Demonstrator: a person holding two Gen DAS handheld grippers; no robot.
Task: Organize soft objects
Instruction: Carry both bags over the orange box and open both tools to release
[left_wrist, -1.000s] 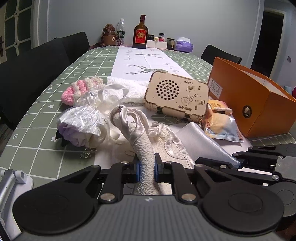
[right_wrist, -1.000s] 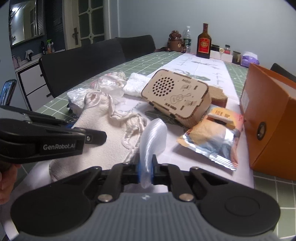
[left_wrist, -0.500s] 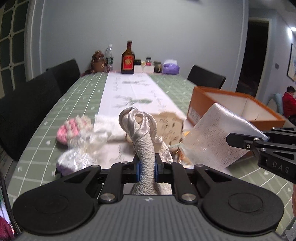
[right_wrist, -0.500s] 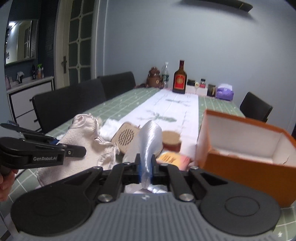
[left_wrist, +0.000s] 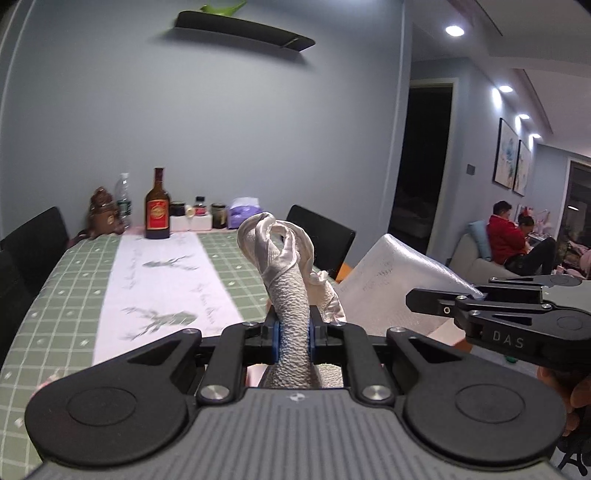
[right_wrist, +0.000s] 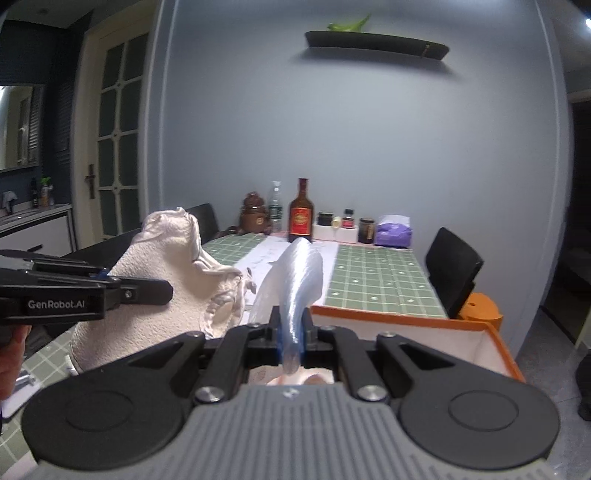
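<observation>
The left gripper (left_wrist: 293, 334) still pinches the cream towel pouch (left_wrist: 284, 273), and the right gripper (right_wrist: 291, 334) the clear plastic bag (right_wrist: 295, 280) — both now lifted off the table (left_wrist: 74, 295), beside the orange box (right_wrist: 424, 325), wooden radio gone from view.

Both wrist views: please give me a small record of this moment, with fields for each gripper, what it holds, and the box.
left gripper: shut on the cream cloth pouch, held up above the table
right gripper: shut on the clear plastic bag, also held up
pouch detail: satin ribbon bunched at its top
orange box: open, white inside, below and ahead of the right gripper
far end of table: brown bottle, jars, purple pack
</observation>
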